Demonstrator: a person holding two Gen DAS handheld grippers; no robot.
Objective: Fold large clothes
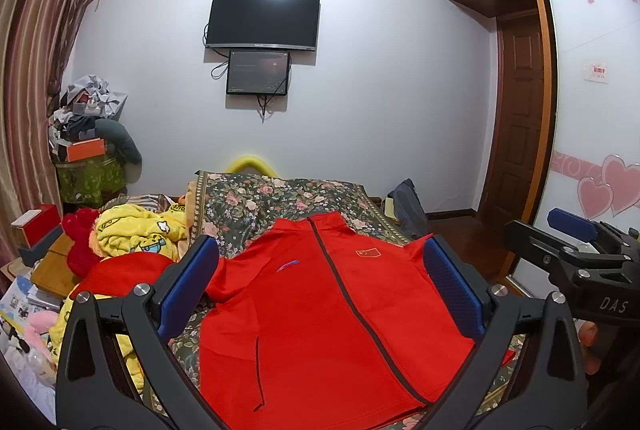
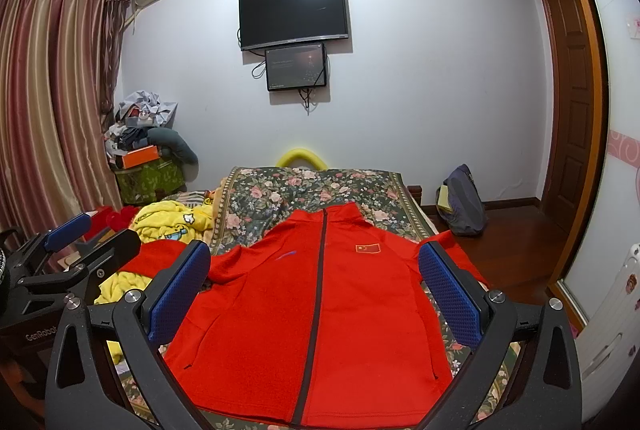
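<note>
A red zip-up jacket [image 1: 320,310] lies flat, front up, on the floral bedspread [image 1: 256,205]; it also shows in the right wrist view [image 2: 320,310]. Its collar points toward the far wall and its sleeves spread to both sides. My left gripper [image 1: 320,282] is open and empty above the jacket's lower half. My right gripper [image 2: 316,282] is open and empty above the jacket's hem. The right gripper also shows at the right edge of the left wrist view [image 1: 576,242], and the left gripper shows at the left edge of the right wrist view [image 2: 76,242].
A yellow blanket [image 1: 136,230] and red cloth [image 1: 84,242] are heaped left of the jacket. A cluttered pile [image 1: 88,133] stands by the curtains. A dark backpack [image 2: 464,201] sits on the wooden floor right of the bed. A TV [image 1: 264,19] hangs on the far wall.
</note>
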